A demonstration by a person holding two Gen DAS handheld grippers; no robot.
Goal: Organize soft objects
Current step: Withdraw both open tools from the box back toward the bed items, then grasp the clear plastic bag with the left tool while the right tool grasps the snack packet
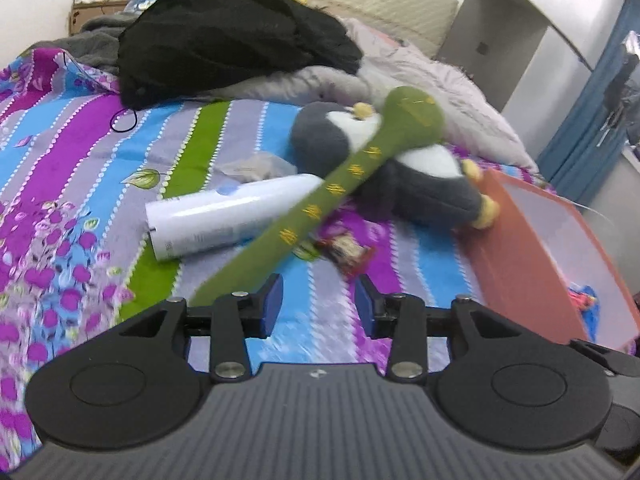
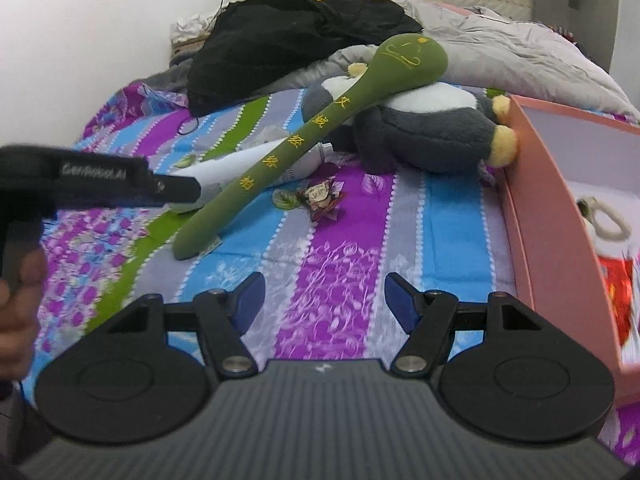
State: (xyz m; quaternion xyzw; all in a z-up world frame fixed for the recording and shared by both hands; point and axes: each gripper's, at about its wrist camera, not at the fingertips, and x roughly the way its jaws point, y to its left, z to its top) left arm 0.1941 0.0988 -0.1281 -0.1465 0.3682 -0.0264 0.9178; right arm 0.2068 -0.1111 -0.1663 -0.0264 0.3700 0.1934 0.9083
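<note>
Over the bed's striped middle, hovering with both claws, left gripper and right gripper, gaping and empty; lining up on green plush stick (propped across penguin plush), beside pink box at the right edge.

The white spray can lay partly hidden behind the green plush snake. The pink box at the bed's right edge ran out of frame, its contents blurred. A small figure was too small to identify. The penguin plush was smeared by motion.
</note>
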